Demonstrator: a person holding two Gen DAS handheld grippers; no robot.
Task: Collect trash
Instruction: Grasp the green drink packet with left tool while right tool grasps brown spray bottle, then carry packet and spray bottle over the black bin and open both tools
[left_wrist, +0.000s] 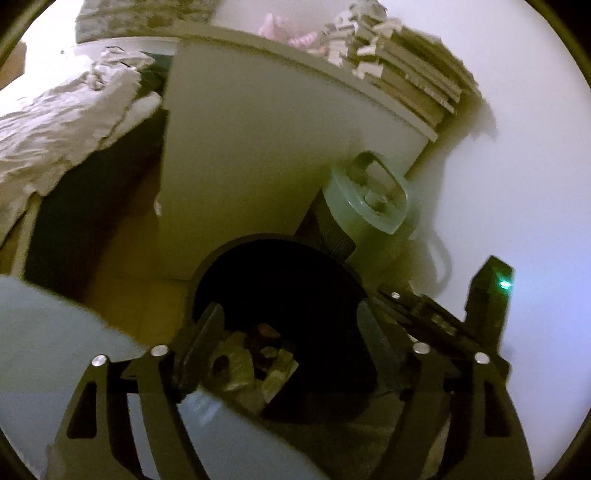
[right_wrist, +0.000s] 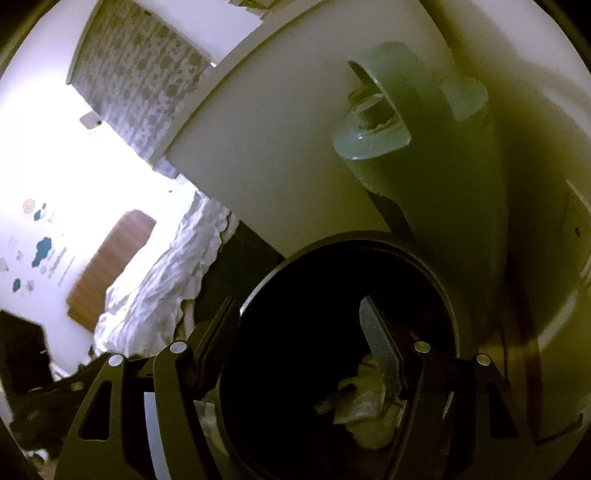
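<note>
A round black trash bin (left_wrist: 280, 258) stands on the floor against a white cabinet. It also shows in the right wrist view (right_wrist: 332, 254). Crumpled wrappers and paper (left_wrist: 255, 365) lie at its bottom; they also show in the right wrist view (right_wrist: 365, 402). My left gripper (left_wrist: 291, 332) is open and empty right above the bin's mouth. My right gripper (right_wrist: 299, 325) is open and empty, also over the mouth, with its right finger (right_wrist: 380, 343) inside the rim. The right gripper's body (left_wrist: 443, 317) shows at the bin's right side in the left wrist view.
A white cabinet side (left_wrist: 258, 147) rises behind the bin, with stacked books and paper scraps (left_wrist: 399, 62) on top. A pale green jug-like appliance (left_wrist: 373, 206) stands beside the bin by the wall. A bed with a rumpled quilt (left_wrist: 62, 122) is at left.
</note>
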